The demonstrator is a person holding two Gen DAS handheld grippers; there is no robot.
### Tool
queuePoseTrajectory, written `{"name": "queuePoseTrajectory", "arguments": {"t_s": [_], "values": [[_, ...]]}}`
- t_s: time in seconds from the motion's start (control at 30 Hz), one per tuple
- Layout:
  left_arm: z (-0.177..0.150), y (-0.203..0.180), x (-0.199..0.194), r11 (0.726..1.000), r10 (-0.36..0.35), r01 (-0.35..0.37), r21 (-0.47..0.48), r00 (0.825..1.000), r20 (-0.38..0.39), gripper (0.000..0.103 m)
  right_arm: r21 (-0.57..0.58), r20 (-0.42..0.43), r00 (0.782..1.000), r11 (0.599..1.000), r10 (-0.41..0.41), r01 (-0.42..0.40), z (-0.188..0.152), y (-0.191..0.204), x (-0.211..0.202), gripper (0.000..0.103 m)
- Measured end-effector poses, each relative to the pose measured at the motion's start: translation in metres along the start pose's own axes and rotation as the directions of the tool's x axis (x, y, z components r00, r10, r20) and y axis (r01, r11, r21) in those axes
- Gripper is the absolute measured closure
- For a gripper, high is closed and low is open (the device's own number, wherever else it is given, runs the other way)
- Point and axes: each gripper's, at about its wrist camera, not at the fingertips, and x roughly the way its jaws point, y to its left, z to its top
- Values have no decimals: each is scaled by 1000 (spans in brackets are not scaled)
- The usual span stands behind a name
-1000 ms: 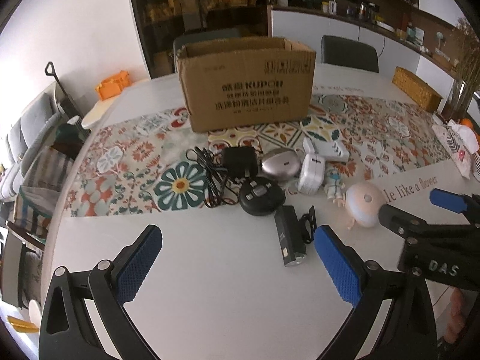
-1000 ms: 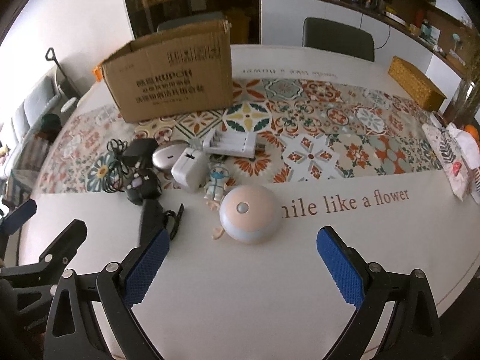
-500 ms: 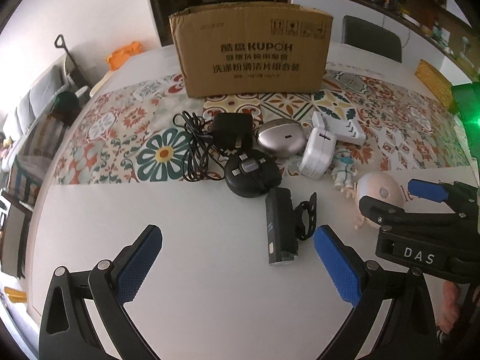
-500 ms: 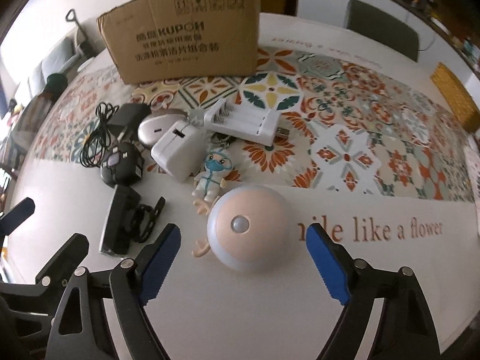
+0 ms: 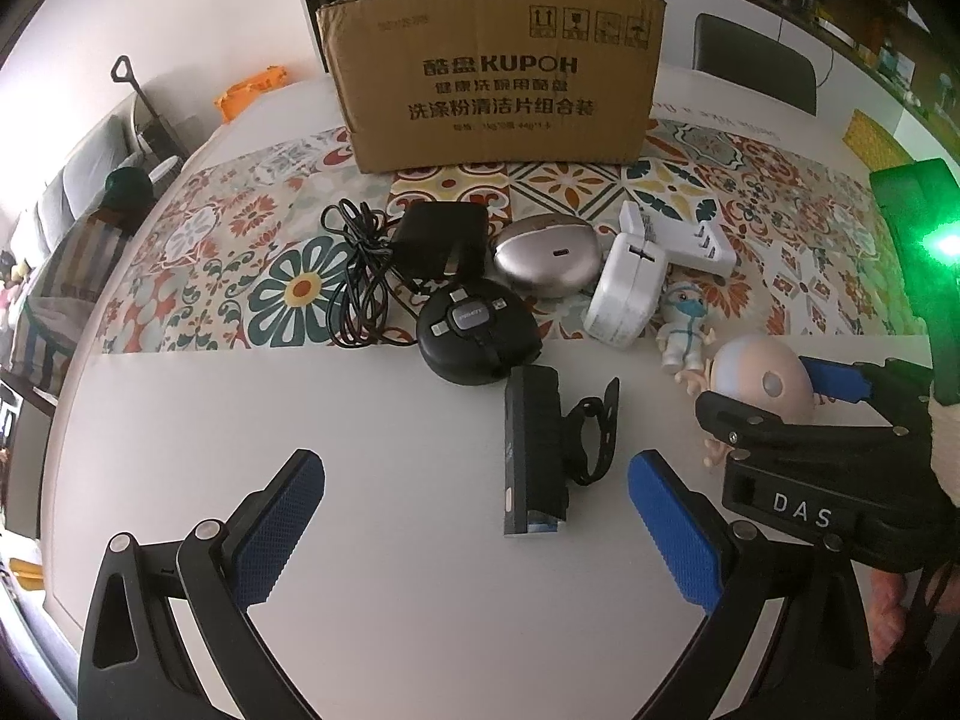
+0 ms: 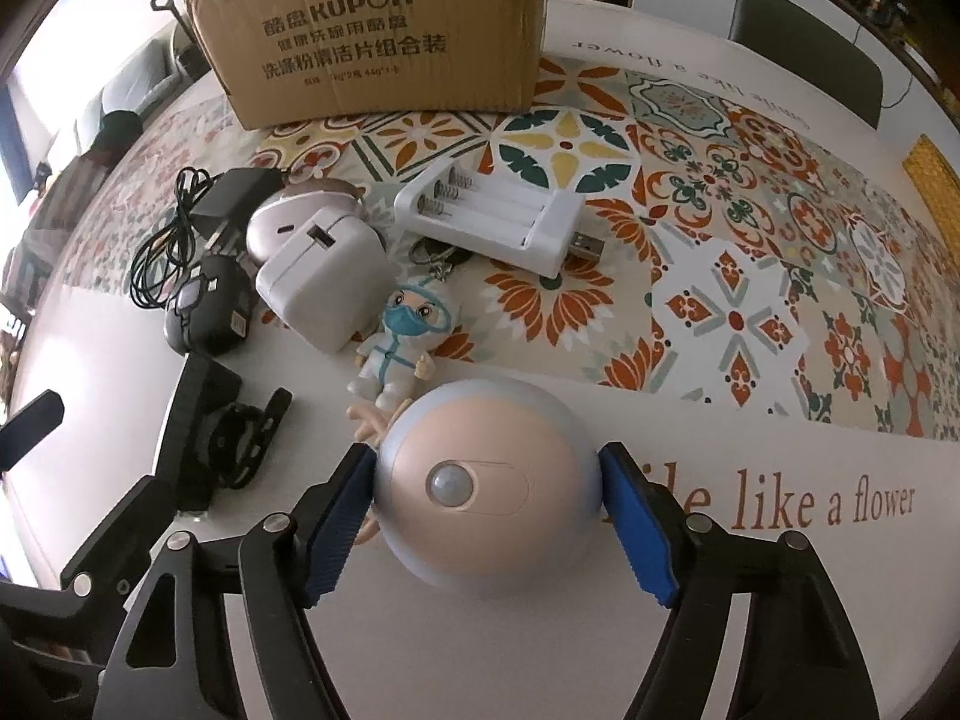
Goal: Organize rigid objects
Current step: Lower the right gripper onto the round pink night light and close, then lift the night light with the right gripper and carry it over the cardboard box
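A: Sitting on the white tabletop point(image 6: 540, 648) near the front edge, the round pink night light point(image 6: 486, 489) has the right hand-held gripper point(image 6: 487, 519) closed around it, a blue pad touching each side

B: And the left hand-held gripper point(image 5: 474, 528)?

A: Spread wide, holding nothing, with the black bike light point(image 5: 531, 450) lying ahead between its fingers. A masked figurine point(image 6: 399, 342) is just behind the night light, cardboard box point(image 6: 372, 30) at the back
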Motion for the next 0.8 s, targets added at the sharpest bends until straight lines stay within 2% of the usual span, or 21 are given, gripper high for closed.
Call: {"name": "queuePoseTrajectory", "arguments": {"t_s": [0.43,0.6,0.8], "values": [[-1,-3,3,1000,-7,7,27,1000,15,0,15,28,1000,1000,6,-7,-5,-1,3,29],[-1,-5,3,999,-31,30,33,999,26,0,45,47,999,999,19,-21,-12,-9,-11,29],[-1,-17,15,997,-60,59,54,998,15,11,89,70,998,996,-4,-2,-19,-24,-28,29]]}}
